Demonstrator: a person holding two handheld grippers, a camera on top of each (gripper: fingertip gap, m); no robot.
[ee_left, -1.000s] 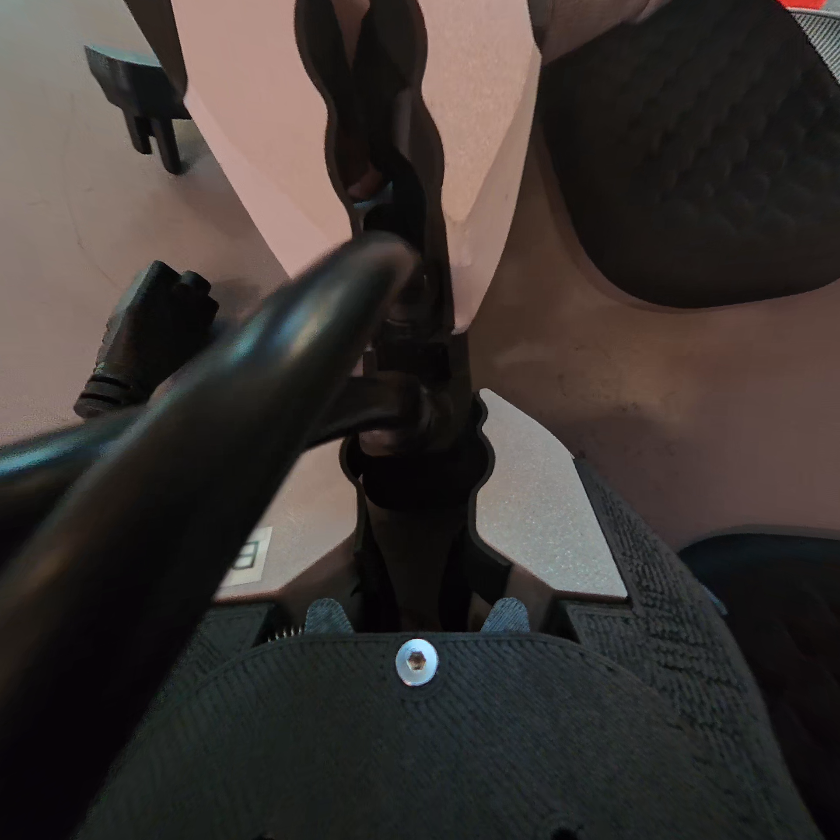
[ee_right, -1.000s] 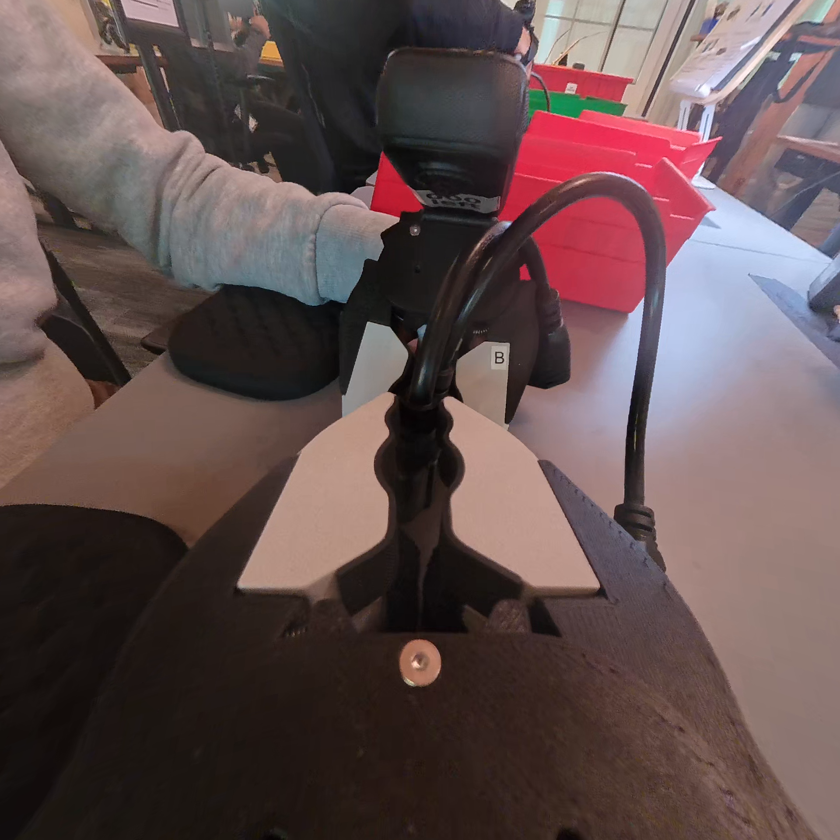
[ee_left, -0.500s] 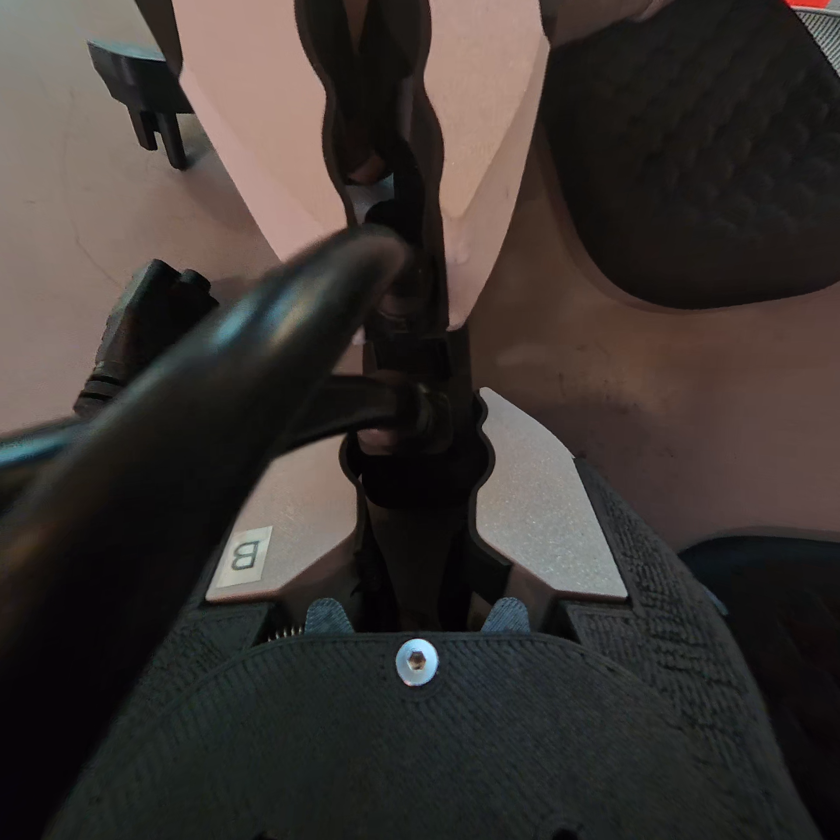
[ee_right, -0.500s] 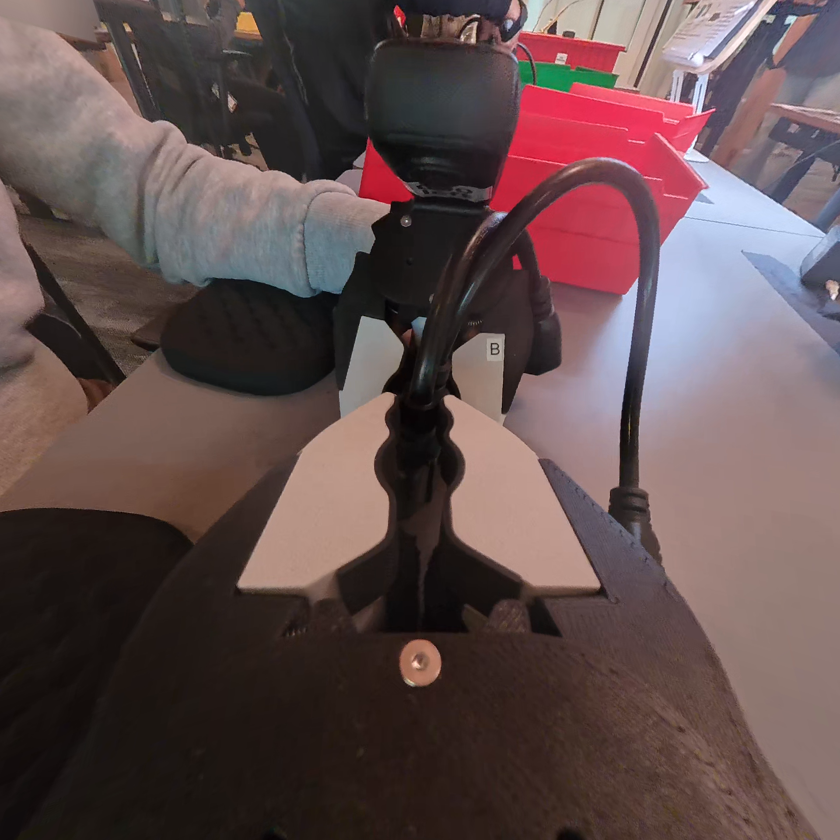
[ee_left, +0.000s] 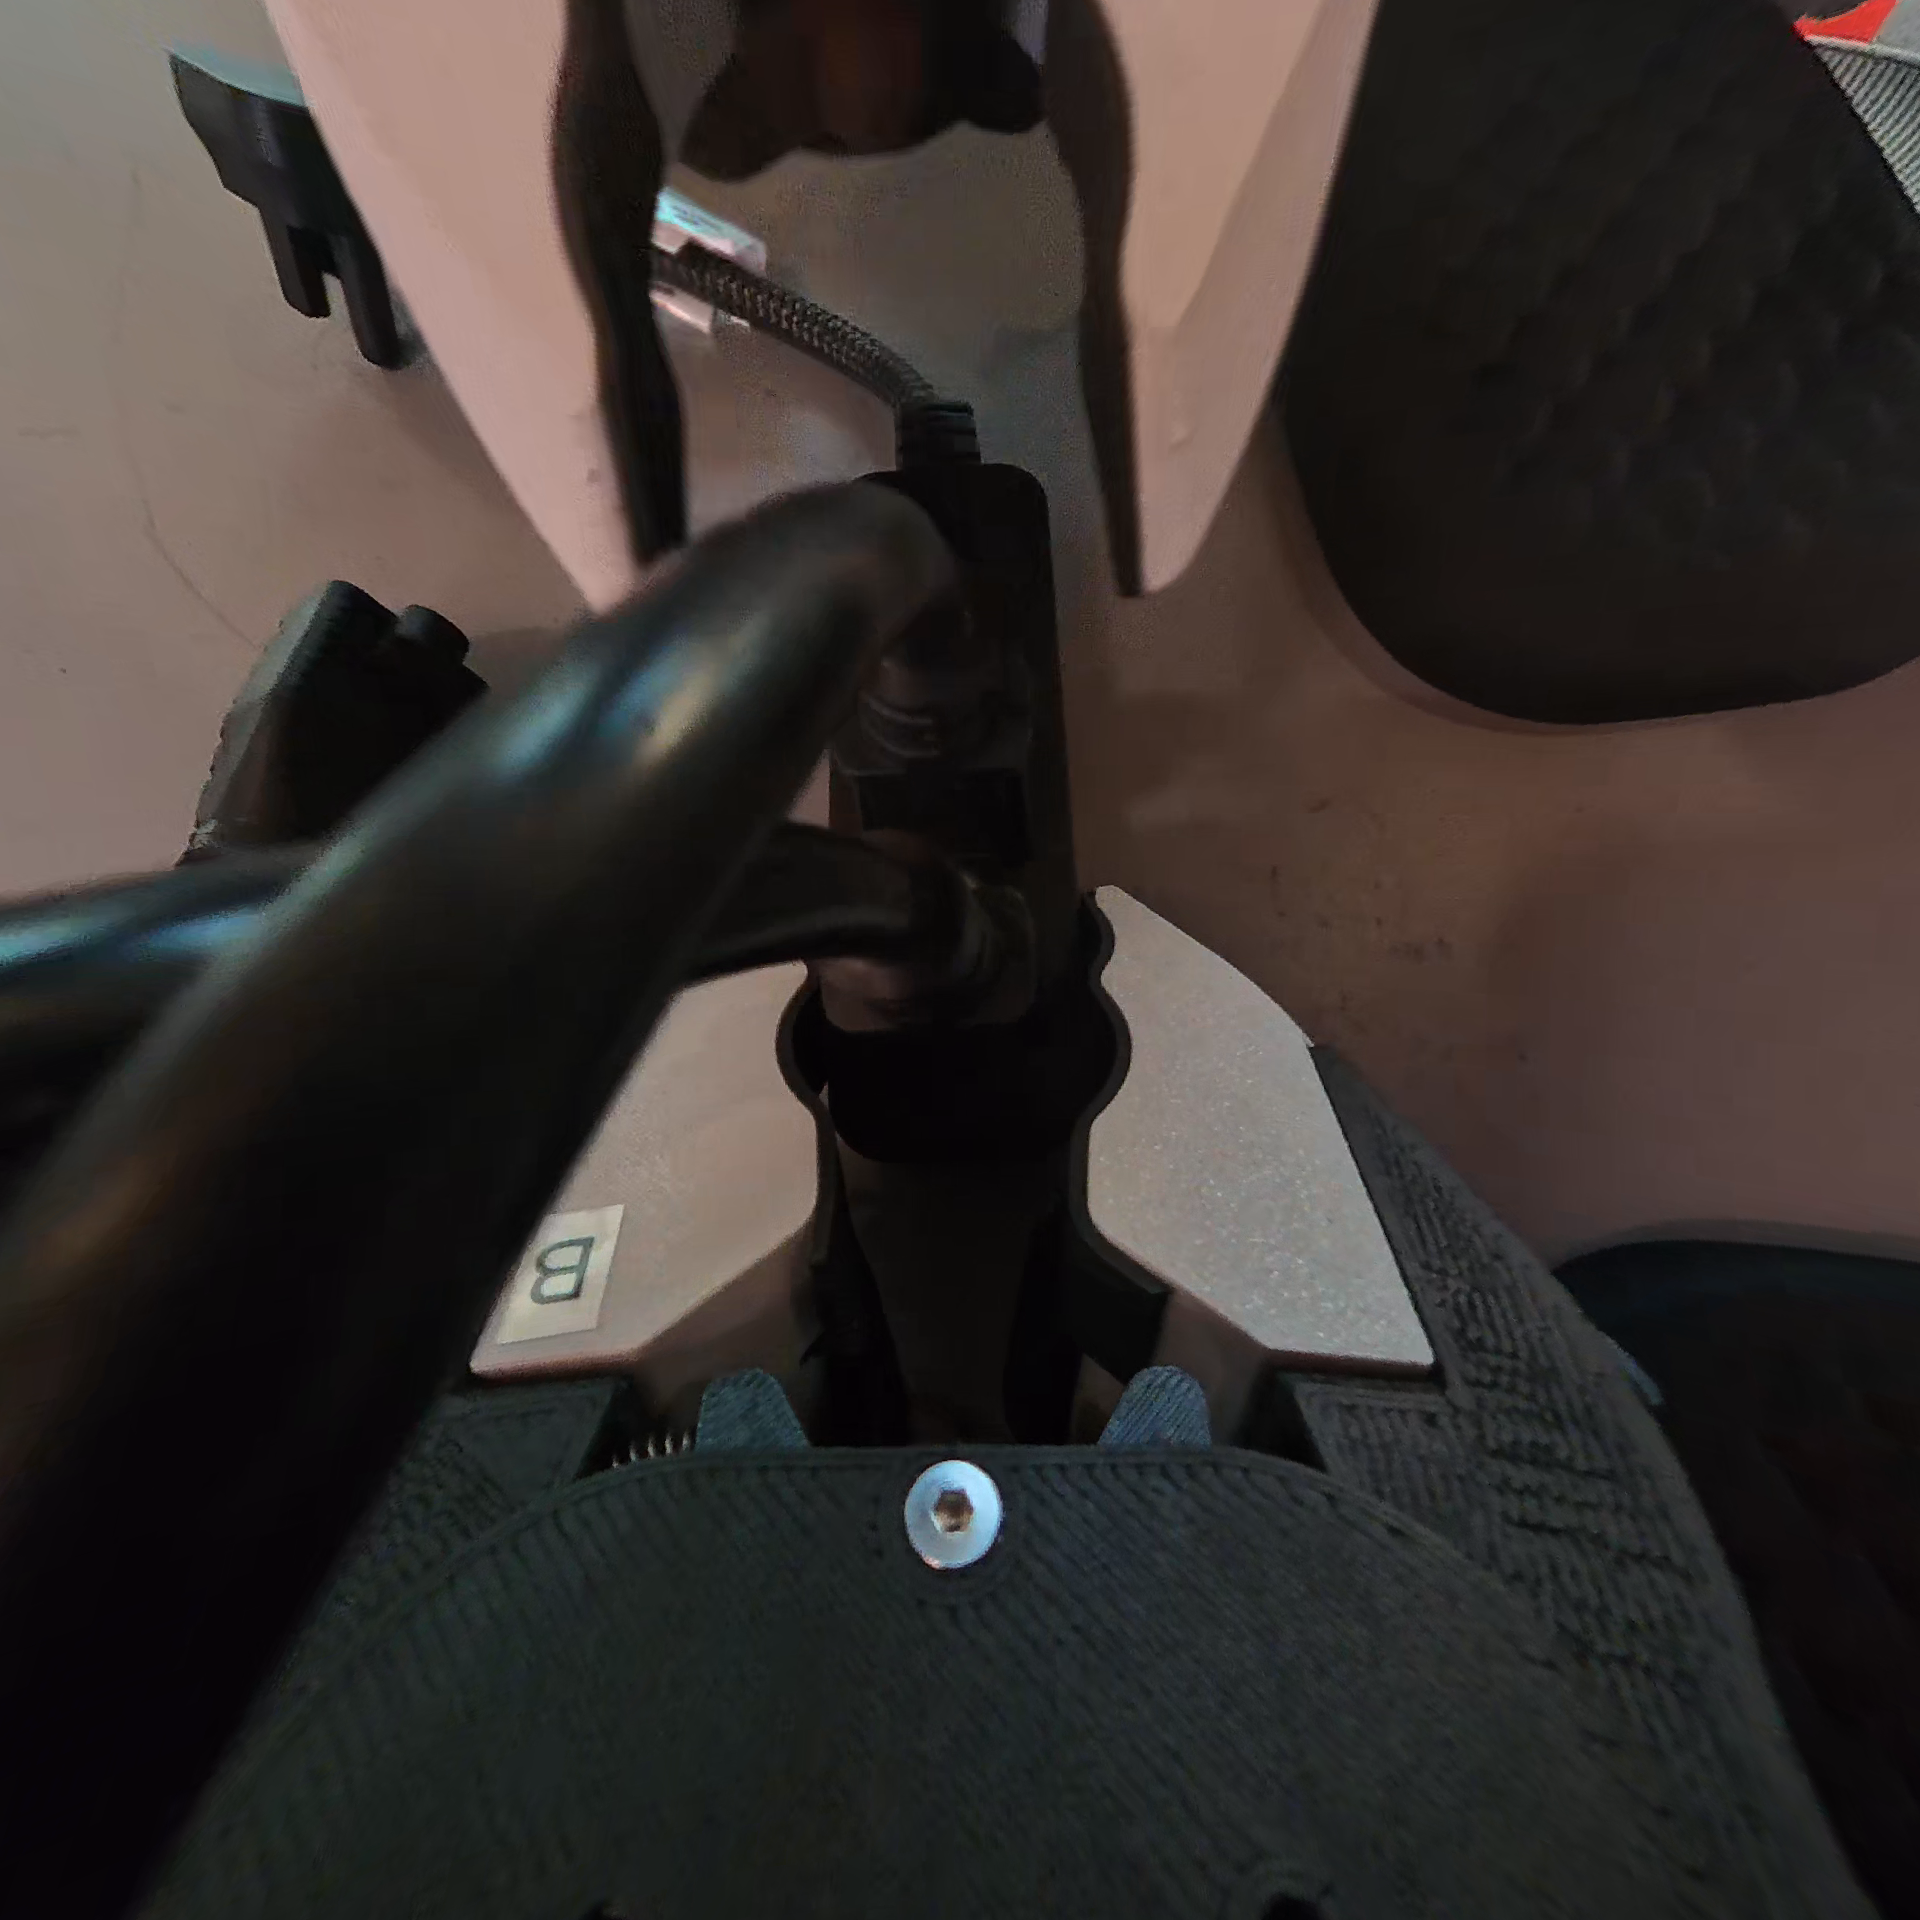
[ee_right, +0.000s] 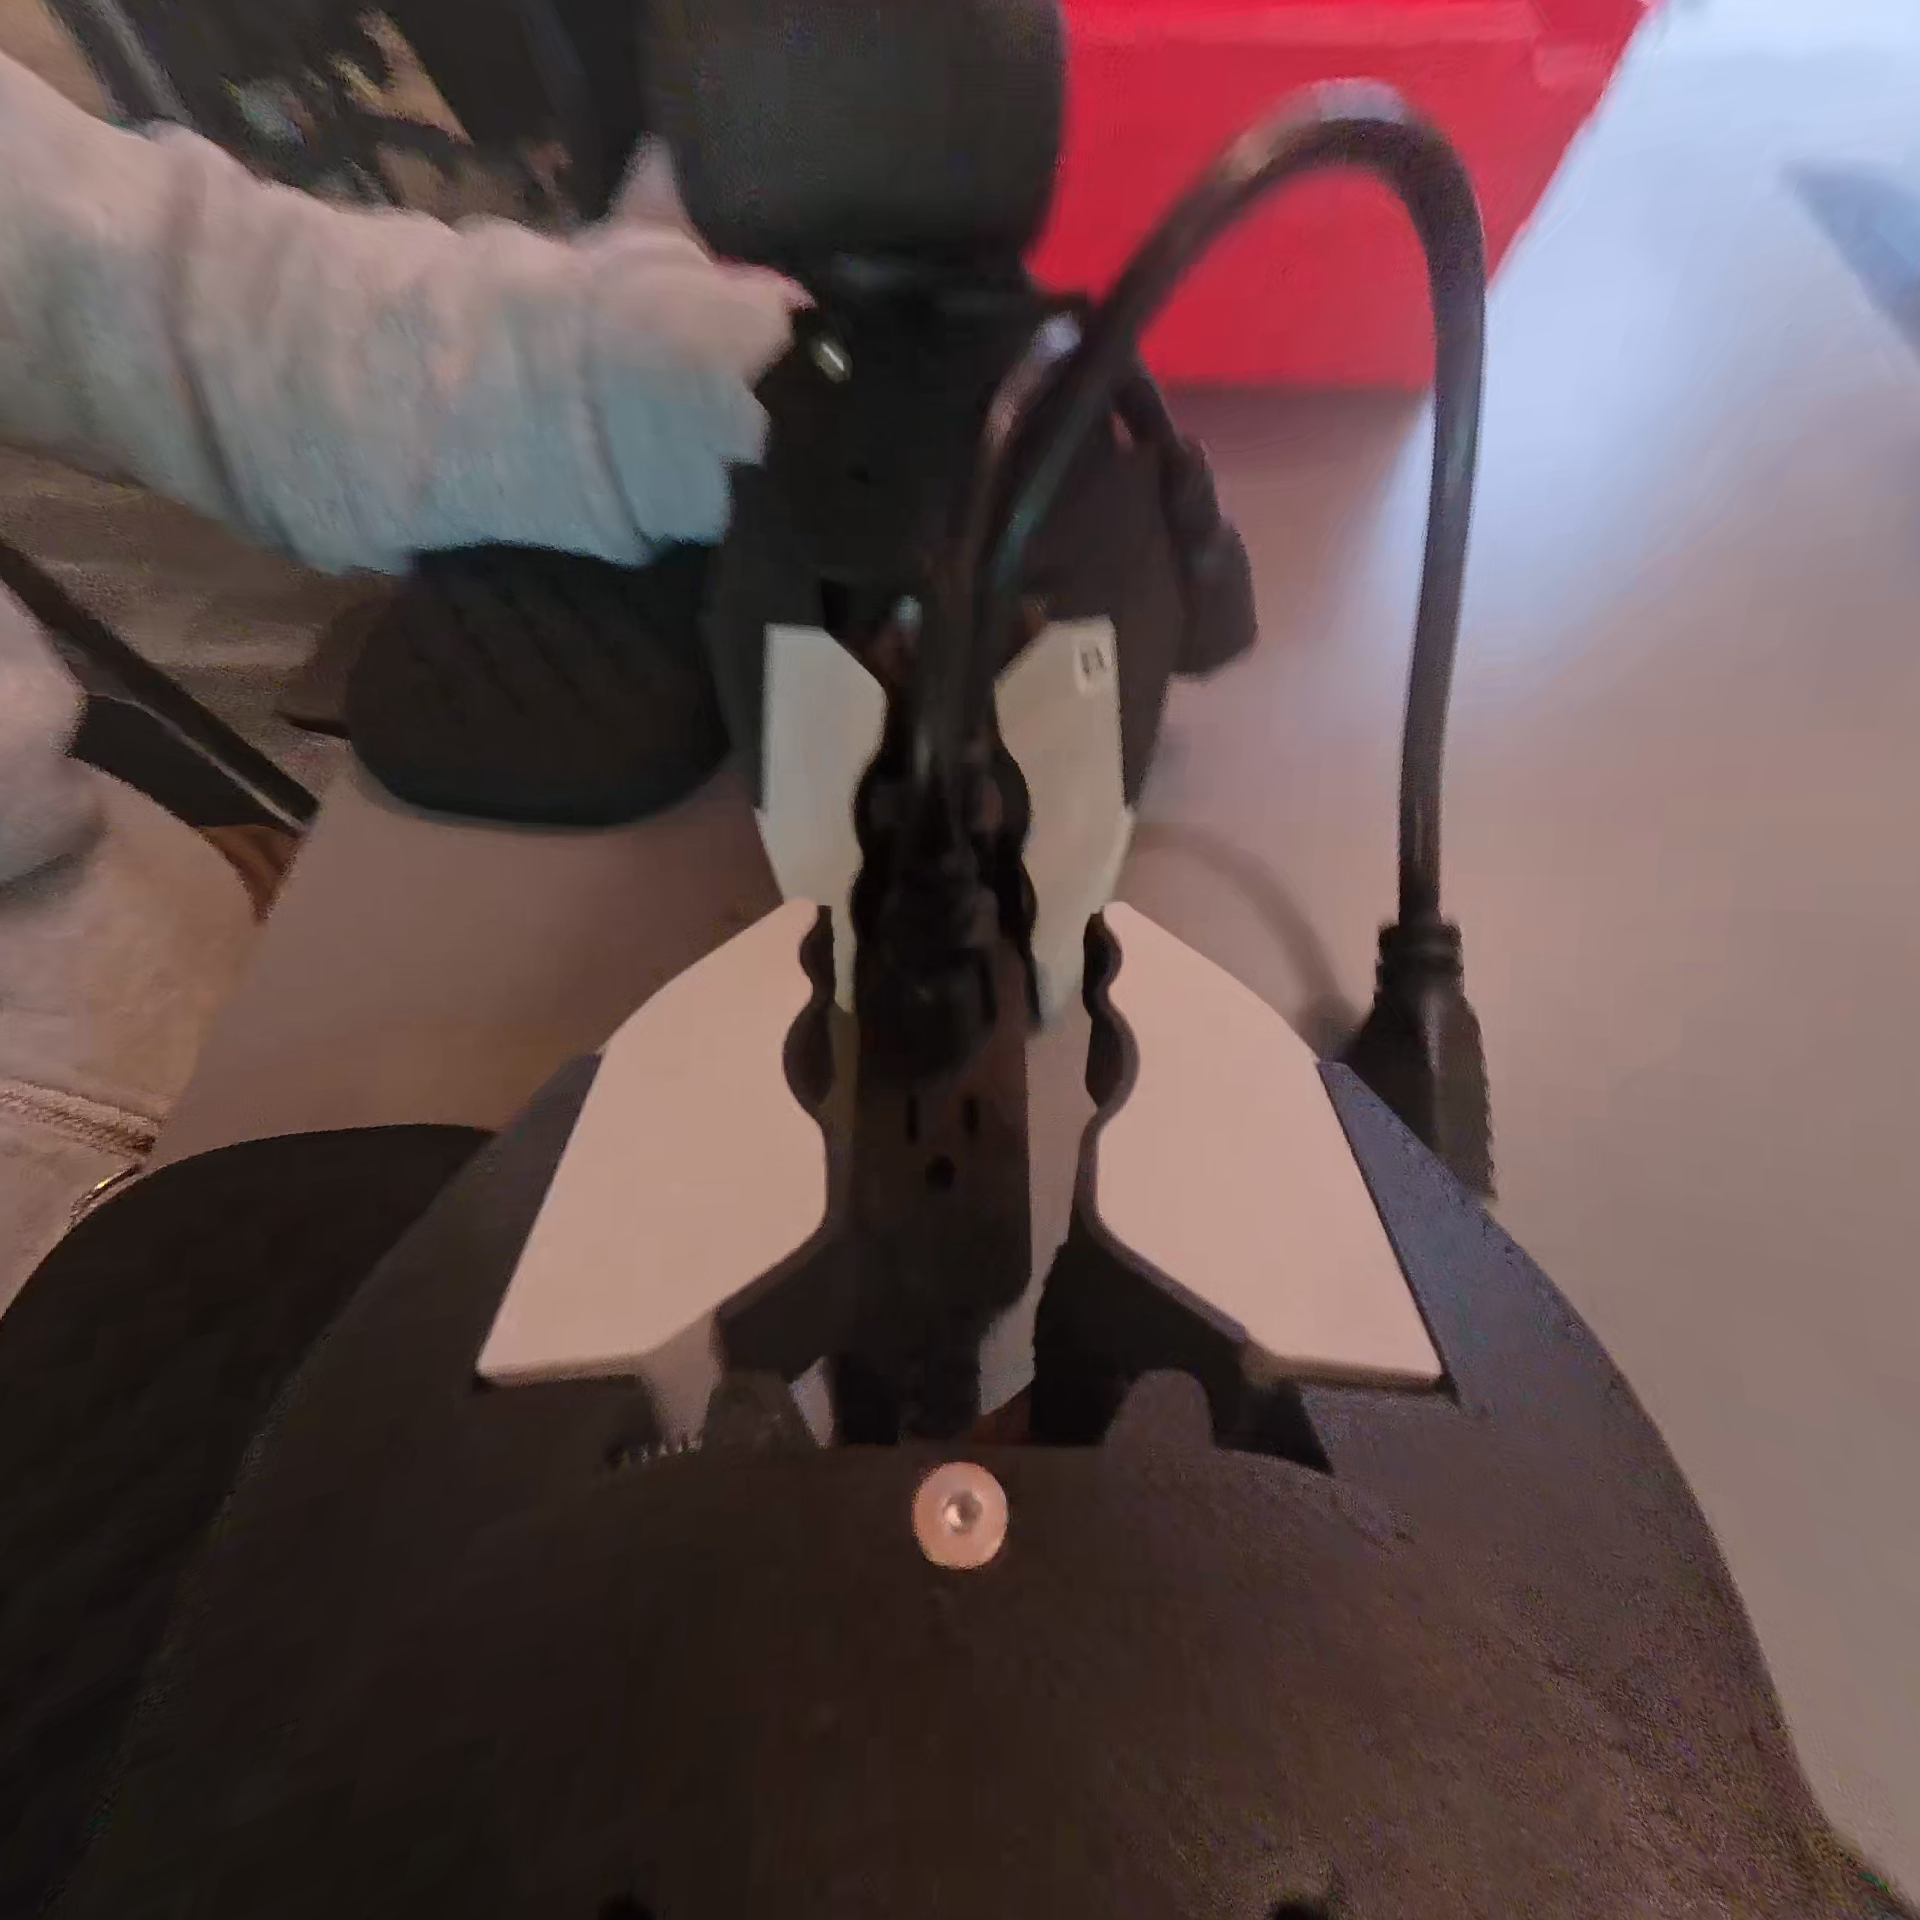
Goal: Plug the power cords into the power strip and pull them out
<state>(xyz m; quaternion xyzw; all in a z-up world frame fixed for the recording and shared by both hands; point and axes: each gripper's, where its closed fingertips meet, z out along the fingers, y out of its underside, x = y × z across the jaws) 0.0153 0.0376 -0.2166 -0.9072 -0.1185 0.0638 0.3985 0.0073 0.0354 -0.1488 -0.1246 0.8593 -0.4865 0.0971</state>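
Power strip (ee_right: 940, 1153) lies between the spread right gripper (ee_right: 951, 997), unheld. Left gripper (ee_left: 951, 997) is clamped on its far end, 12 o'clock. Cords (ee_right: 1439, 582) judged stiff and springy; the plug bodies are best gripped, not the cable.

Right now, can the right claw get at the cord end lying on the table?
Probably yes: the right claw is open, and the cord end lies uncovered beside it.
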